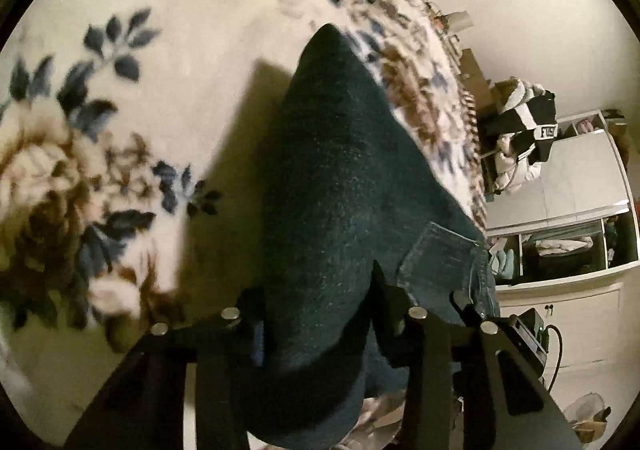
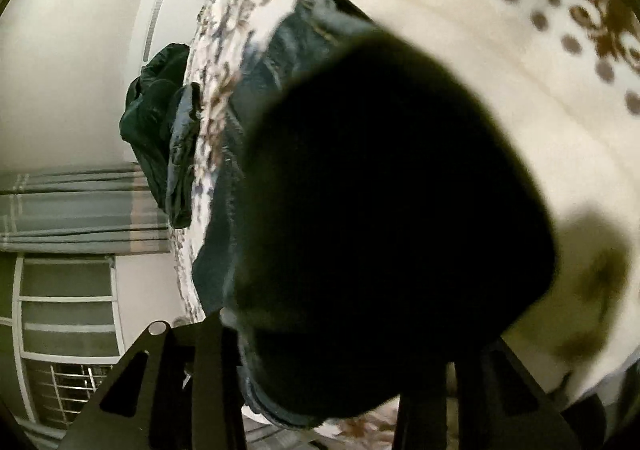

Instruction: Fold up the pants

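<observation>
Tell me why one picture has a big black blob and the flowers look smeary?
Right wrist view: the pants hang so near the lens that they go dark and unfocused. Left wrist view: the floral blanket is blurred, and the pants throw a shadow on it.

Dark blue denim pants (image 1: 332, 178) hang bunched between both tools, draped above the floral blanket, one pocket showing.

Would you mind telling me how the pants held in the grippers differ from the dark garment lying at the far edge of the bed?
The pants are blue denim with a stitched pocket; the dark garment looks plainer and green-black. The pants hang lifted over the floral blanket, gripped by the left hand-held gripper and the right hand-held gripper; the garment lies bunched and ungripped at the blanket's edge. Both are dark clothing on the same bed.
</observation>
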A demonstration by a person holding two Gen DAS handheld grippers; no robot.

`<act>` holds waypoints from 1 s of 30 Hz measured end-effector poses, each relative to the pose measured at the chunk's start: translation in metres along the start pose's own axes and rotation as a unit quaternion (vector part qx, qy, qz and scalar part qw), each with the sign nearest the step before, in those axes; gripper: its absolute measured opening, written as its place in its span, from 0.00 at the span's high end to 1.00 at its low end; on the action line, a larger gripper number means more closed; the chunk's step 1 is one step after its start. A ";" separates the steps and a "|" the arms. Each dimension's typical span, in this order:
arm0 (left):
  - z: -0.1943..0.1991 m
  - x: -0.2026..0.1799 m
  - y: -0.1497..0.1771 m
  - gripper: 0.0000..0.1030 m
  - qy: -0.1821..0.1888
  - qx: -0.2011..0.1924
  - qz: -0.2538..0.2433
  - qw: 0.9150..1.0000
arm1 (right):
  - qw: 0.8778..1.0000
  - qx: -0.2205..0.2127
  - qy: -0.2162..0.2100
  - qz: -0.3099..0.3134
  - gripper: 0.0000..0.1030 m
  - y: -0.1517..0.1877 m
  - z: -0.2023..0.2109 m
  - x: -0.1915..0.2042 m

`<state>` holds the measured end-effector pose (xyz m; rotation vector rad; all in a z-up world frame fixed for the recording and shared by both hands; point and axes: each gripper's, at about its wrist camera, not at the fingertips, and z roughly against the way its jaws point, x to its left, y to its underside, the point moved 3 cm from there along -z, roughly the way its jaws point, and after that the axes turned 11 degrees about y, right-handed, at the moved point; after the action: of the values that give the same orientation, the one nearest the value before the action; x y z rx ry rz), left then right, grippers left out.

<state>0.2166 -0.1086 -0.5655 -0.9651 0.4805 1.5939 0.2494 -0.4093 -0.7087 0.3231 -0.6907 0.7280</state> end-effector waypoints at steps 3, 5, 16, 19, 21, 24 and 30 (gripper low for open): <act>0.016 -0.016 0.001 0.70 0.012 -0.010 -0.011 1.000 | 1.000 -0.002 -0.005 0.003 0.62 -0.002 0.011 0.014; 0.027 -0.026 0.000 0.70 0.019 -0.017 -0.013 1.000 | 1.000 -0.002 -0.010 0.011 0.63 -0.007 0.015 0.036; 0.083 -0.091 -0.070 0.70 0.060 -0.081 -0.025 0.995 | 0.996 -0.017 -0.051 0.071 0.63 -0.043 0.048 0.148; 0.095 -0.102 -0.122 0.70 0.075 -0.100 -0.041 0.991 | 0.993 -0.032 -0.069 0.087 0.63 -0.067 0.030 0.209; 0.101 -0.103 -0.156 0.70 0.080 -0.110 -0.049 0.990 | 0.992 -0.040 -0.080 0.092 0.63 -0.083 0.012 0.243; 0.110 -0.097 -0.224 0.70 0.084 -0.125 -0.058 0.987 | 0.990 -0.046 -0.095 0.092 0.63 -0.100 -0.023 0.290; 0.123 -0.055 -0.355 0.70 0.071 -0.142 -0.066 0.985 | 0.989 -0.043 -0.114 0.082 0.63 -0.150 -0.150 0.395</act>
<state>0.5125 0.0431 -0.3831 -1.3048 0.2827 1.5041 0.6381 -0.2451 -0.5573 0.2749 -0.9704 0.8221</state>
